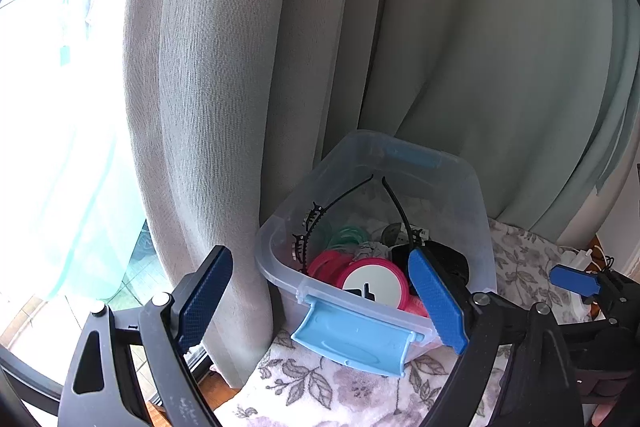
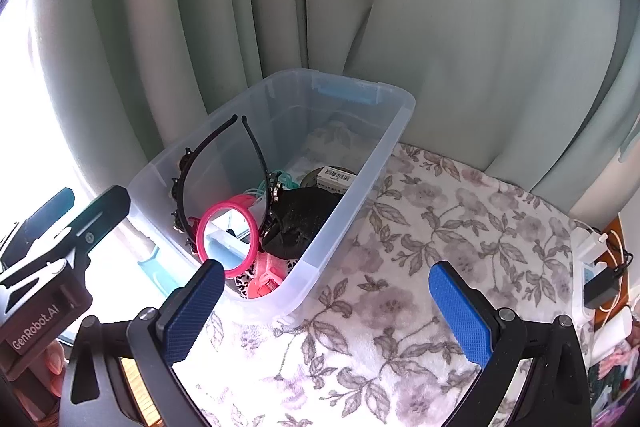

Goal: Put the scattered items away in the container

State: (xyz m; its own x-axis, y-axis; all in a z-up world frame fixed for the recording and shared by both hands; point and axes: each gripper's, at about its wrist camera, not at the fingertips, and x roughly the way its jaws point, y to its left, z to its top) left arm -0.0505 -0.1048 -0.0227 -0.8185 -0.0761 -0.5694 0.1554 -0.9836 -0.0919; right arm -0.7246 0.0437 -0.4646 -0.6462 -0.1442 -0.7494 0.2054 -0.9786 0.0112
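Beside the container (image 2: 352, 183), both grippers' jaws gape wide, holding nothing.

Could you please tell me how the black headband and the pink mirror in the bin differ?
The headband is a thin black open arc standing on edge; the mirror is a solid round disc with a pink rim. The headband carries small clips; the mirror's face reflects. Both lean at the near end of the clear bin.

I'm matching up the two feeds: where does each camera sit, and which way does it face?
Left wrist: on the left gripper, looking down at the clear bin's latch end; own open fingers and the right gripper's tip show.
Right wrist: on the right gripper, open over the floral cloth; a fingertip shows bottom left.
Shared: bin, black headband, pink mirror, curtain.
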